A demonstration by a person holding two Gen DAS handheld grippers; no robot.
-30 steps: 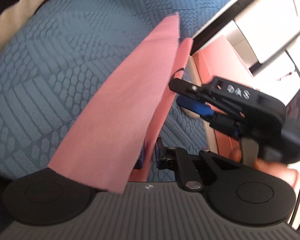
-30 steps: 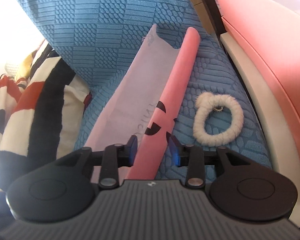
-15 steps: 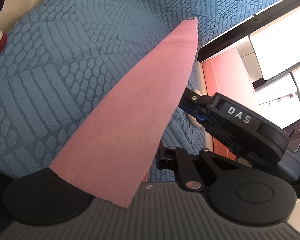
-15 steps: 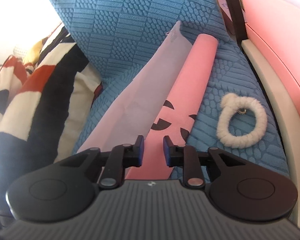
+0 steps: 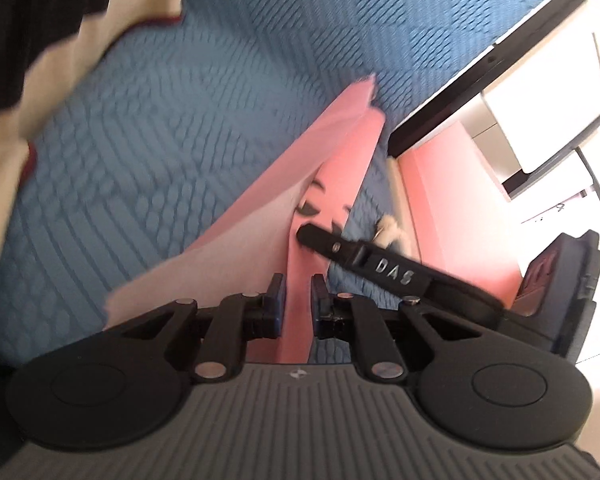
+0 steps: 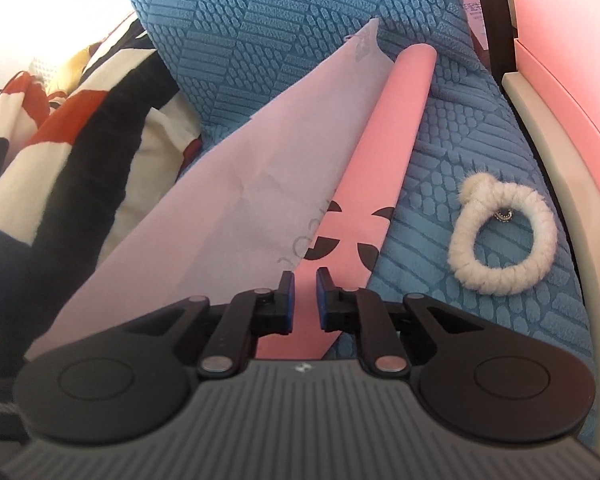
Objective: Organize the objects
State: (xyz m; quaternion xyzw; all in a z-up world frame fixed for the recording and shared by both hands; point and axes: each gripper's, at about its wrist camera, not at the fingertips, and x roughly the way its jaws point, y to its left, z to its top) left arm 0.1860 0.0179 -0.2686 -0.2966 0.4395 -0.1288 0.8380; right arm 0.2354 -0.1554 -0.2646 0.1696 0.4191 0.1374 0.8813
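Pink bag (image 6: 384, 152) — both tilted-down grippers grip it: left (image 5: 298, 300) clamped, right (image 6: 305, 298) closing.

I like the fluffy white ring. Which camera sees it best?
The right wrist view. There the whole fluffy white ring lies in plain sight on the blue cover. The left wrist view shows only a blurry bit of it behind the right gripper.

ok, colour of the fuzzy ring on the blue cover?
Cream-white hair tie, clearest in right wrist view.
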